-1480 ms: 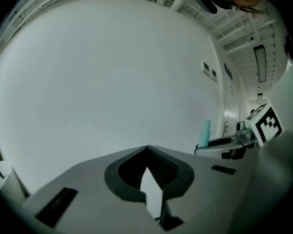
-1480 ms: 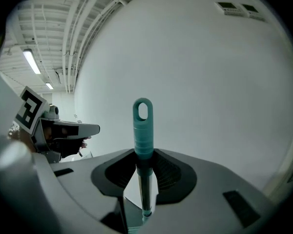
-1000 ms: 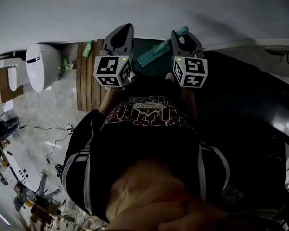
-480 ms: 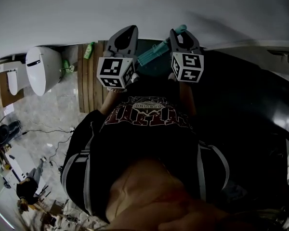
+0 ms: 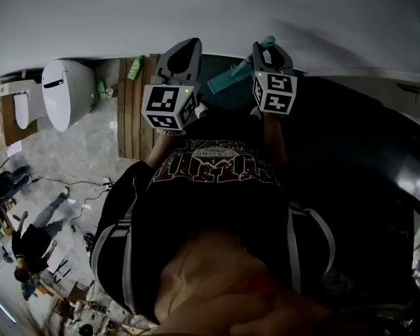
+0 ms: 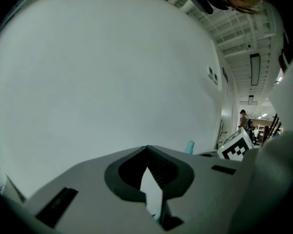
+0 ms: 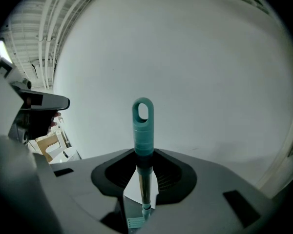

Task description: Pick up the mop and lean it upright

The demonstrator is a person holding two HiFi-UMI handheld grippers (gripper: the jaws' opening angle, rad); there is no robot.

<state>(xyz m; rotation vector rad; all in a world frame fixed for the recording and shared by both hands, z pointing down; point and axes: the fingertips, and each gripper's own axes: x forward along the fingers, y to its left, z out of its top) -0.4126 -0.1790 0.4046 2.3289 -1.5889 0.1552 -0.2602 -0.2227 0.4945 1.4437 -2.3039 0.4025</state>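
Teal plastic is capping the top of the mop (image 7: 142,126), and its hanging loop is pointing at the white wall (image 5: 196,12) just beyond. The right gripper (image 5: 269,56) is clenching the thin metal shaft just below that teal cap, so the mop's long axis is running along this gripper's own jaws. In the head view the shaft is slanting down and left from those jaws, passing between the two grippers. The left gripper (image 5: 182,53) is hovering just to the left with its jaws slightly parted and nothing clearly in them. The mop's head is not showing. The lean is looking close, since the handle end is already facing the wall.
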